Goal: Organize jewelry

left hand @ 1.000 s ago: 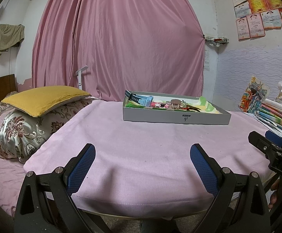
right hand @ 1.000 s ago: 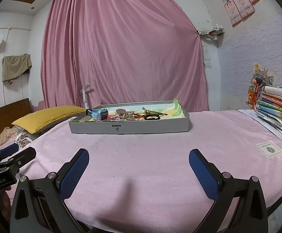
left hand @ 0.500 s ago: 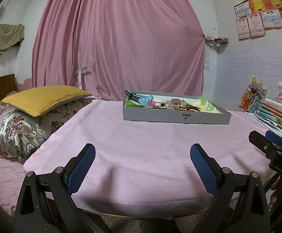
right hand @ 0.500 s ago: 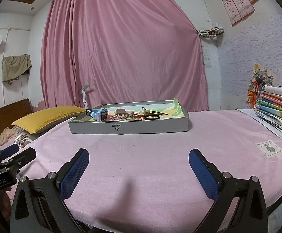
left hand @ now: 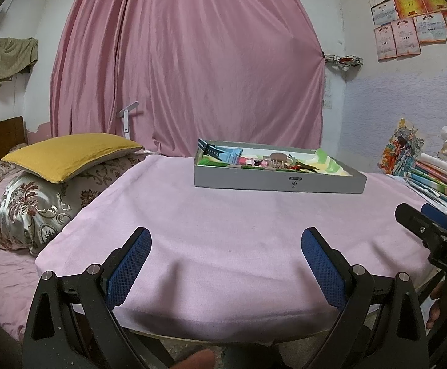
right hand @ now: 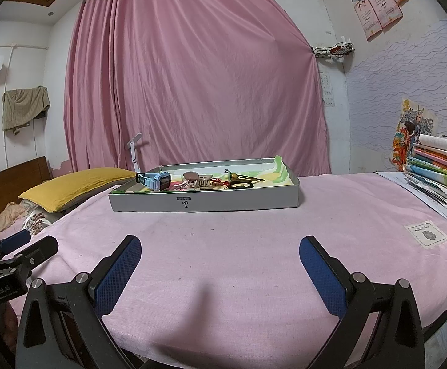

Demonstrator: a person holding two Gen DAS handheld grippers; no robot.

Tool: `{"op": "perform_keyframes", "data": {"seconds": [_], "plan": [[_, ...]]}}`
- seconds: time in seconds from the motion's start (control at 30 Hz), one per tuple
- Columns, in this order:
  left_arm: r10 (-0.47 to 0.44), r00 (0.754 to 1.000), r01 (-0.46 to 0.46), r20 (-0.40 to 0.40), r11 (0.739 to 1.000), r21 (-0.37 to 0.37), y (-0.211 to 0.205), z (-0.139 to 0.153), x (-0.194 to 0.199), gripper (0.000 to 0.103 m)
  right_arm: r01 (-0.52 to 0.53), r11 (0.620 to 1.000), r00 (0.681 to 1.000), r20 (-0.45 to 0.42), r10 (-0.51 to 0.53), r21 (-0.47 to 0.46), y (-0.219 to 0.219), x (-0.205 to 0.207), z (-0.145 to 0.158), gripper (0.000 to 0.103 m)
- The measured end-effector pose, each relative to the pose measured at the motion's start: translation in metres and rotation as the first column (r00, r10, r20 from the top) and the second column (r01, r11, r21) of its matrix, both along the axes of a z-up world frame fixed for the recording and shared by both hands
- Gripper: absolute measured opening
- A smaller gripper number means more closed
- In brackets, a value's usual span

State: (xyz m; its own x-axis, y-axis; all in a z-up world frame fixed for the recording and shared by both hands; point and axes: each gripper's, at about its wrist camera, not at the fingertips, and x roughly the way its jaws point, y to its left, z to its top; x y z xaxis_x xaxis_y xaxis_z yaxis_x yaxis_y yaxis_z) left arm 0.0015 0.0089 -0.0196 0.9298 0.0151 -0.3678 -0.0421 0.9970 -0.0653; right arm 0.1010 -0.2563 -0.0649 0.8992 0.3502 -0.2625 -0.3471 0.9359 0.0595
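A shallow grey tray point(left hand: 278, 181) point(right hand: 205, 201) rests on the pink-covered table, far from both grippers. Inside it lie a light blue watch point(left hand: 228, 154) point(right hand: 157, 180), a beige hair claw point(left hand: 277, 157) point(right hand: 197, 180), a black hair tie point(right hand: 238, 186) and other small colourful pieces. My left gripper point(left hand: 225, 246) hangs open above the table's near edge, nothing between its blue pads. My right gripper point(right hand: 220, 253) is open too, low over the near cloth and empty. Each gripper shows at the edge of the other's view.
A yellow pillow point(left hand: 69, 153) on a patterned pillow lies on the bed to the left. Stacked books point(right hand: 438, 169) and papers fill the table's right side. A white label point(right hand: 428, 233) sits on the cloth. A pink curtain point(left hand: 186, 61) hangs behind the tray.
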Motion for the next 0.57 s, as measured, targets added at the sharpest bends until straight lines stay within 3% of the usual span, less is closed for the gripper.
{"op": "perform_keyframes", "data": {"seconds": [0.57], "plan": [[0.020, 1.000, -0.020, 0.002, 0.999, 0.036, -0.0049, 0.0008, 0.0018, 0.096, 0.001, 1.000, 1.000, -0.009, -0.001, 0.003, -0.0003, -0.0007, -0.0013, 0.103]]}}
